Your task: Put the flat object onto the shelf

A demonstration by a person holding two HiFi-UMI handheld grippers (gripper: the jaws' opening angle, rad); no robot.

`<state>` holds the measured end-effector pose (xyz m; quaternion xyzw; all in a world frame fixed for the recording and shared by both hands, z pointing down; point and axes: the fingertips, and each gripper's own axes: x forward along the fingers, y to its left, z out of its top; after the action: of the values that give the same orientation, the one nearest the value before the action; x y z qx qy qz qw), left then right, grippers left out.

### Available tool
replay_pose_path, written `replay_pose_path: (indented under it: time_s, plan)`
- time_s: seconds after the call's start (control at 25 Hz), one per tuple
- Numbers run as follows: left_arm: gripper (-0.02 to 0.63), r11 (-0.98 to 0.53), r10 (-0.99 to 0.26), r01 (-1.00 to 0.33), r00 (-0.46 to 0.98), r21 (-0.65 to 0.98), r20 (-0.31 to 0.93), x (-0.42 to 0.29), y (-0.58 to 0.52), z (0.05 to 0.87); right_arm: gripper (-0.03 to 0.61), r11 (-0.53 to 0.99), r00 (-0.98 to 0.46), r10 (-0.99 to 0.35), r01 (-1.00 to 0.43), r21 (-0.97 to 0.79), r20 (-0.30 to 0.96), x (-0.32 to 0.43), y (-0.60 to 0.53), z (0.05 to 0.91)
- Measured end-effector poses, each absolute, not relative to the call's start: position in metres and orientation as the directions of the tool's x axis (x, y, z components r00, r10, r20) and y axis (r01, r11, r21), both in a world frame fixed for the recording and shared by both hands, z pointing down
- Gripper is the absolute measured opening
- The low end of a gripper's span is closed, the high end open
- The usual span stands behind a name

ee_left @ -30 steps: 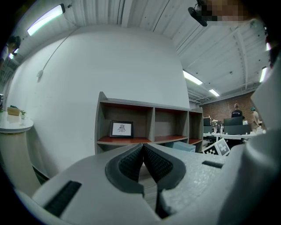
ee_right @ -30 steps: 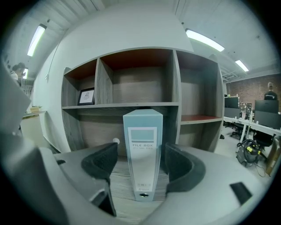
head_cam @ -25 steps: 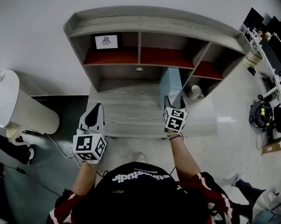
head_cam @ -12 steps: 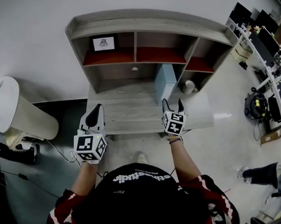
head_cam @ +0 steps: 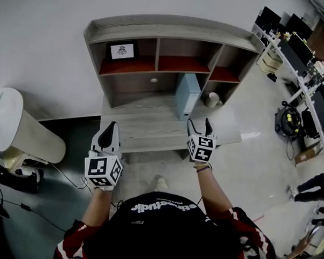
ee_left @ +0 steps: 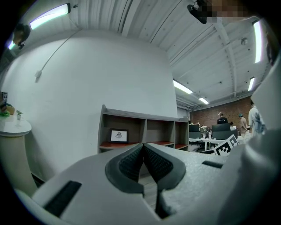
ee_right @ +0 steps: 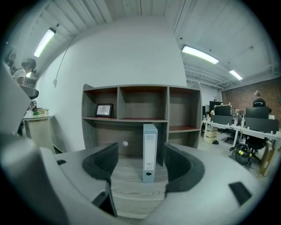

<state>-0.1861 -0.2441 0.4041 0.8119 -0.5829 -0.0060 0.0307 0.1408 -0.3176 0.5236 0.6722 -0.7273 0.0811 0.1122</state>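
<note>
Binder standing upright on desk, spine facing right hand-held gripper, its jaws apart, left hand-held gripper closed

Matt grey wood-grain shelf

Shelf access check: one blocker on the desk board, one bay taken up top

From where I'm driving, the blue binder stands upright near the desk board's back edge, right of middle, just beside the upright divider. It's dead ahead of my right gripper, whose jaws are spread with nothing between them. The board's left side and front edge are open. On the shelf, a picture frame fills the top left bay, while the middle and right bays look free. Some white round thing sits in the low right bay.
</note>
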Motion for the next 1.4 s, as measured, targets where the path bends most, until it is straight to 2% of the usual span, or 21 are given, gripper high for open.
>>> replay_pose_path:
  time_s: [0.68, 1.0, 1.4]
  plan:
    - [0.006, -0.315, -0.949, -0.948, 0.315, 0.045, 0.0, -0.236, -0.169, 0.399, 0.301, 0.13, -0.121, -0.977, -0.991, 0.043, 0.178, 0.085, -0.218, 0.477]
    - [0.006, -0.323, -0.947, -0.946, 0.322, 0.041, -0.018, -0.248, -0.147, 0.384, 0.278, 0.194, -0.191, -0.975, -0.981, 0.017, 0.116, 0.055, -0.172, 0.437]
    - [0.006, -0.319, -0.948, -0.946, 0.318, 0.06, -0.029, -0.229, -0.159, 0.374, 0.217, 0.227, -0.227, -0.973, -0.974, 0.009, 0.039, 0.072, -0.167, 0.396]
